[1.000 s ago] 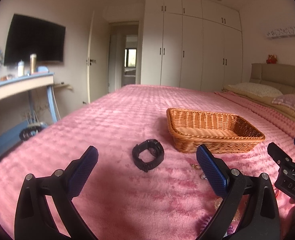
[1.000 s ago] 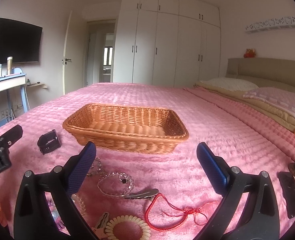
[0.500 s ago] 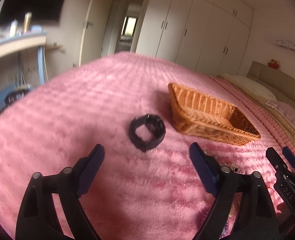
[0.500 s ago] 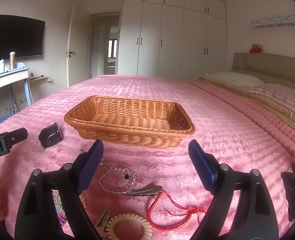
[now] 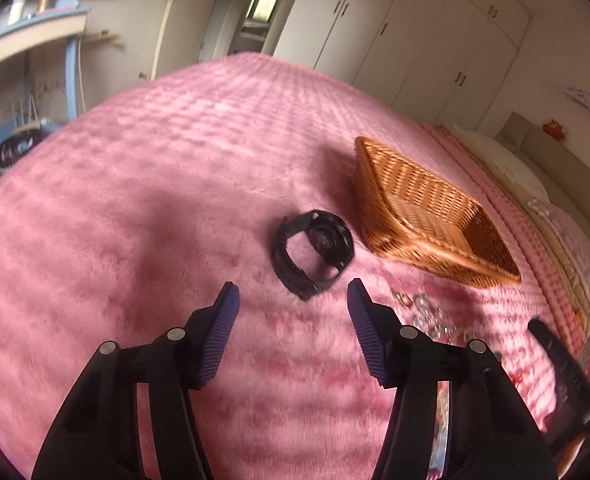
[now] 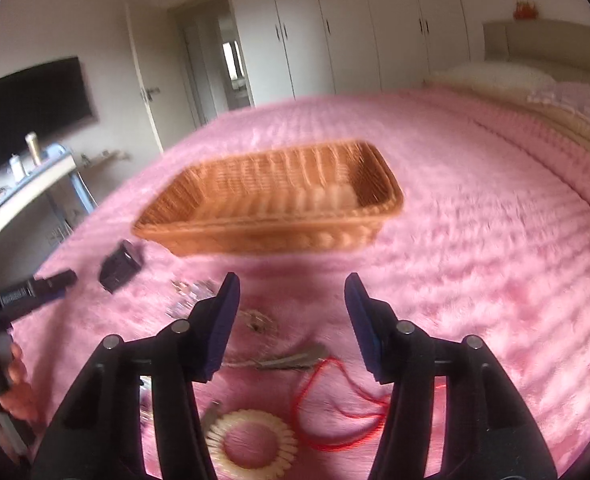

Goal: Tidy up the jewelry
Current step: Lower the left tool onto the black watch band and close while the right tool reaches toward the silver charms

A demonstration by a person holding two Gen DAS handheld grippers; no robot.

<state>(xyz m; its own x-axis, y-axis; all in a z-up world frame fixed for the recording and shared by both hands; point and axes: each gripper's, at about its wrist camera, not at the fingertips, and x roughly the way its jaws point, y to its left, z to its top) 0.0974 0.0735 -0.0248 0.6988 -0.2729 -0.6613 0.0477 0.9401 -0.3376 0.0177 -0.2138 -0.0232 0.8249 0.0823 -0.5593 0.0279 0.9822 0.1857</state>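
Both grippers' jaws spread apart.

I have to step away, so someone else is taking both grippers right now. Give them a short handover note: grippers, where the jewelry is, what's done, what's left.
Left gripper: open, empty, aimed at the black watch lying on the pink blanket just ahead of it.
Right gripper: open, empty, over the loose pile: red cord, cream coil hair tie, metal hair clip, clear beads.
Wicker basket: beside the watch, nothing visible inside.
Done: nothing visibly sorted.
Left: probably everything, watch first.
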